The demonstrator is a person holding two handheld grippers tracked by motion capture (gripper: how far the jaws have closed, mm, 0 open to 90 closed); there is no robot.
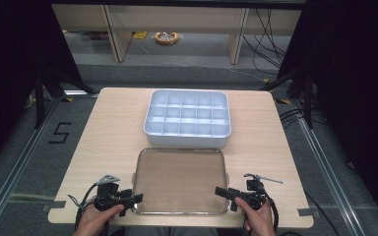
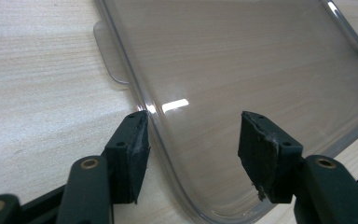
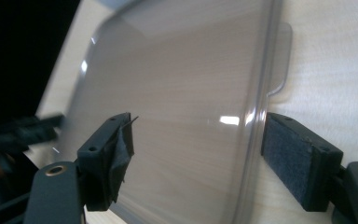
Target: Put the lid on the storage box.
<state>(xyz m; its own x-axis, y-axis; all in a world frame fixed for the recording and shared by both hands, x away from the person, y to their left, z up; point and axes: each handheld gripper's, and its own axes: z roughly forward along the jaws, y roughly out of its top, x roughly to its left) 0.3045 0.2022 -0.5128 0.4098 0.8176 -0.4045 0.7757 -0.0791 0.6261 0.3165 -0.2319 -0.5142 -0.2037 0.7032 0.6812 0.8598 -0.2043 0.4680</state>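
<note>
Both tools (image 1: 137,198) (image 1: 219,191) seemingly astride lid (image 1: 179,179) edges

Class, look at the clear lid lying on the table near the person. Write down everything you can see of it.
The lid is a clear, smoky-tinted plastic rectangle with rounded corners, a raised rim and a small tab on each short side. It lies flat on the table, the wood grain showing through, just in front of the white tray. The left tool straddles its near left edge and the right tool its near right edge. Neither visibly clamps it yet, though one pad of each sits right at the rim.
</note>
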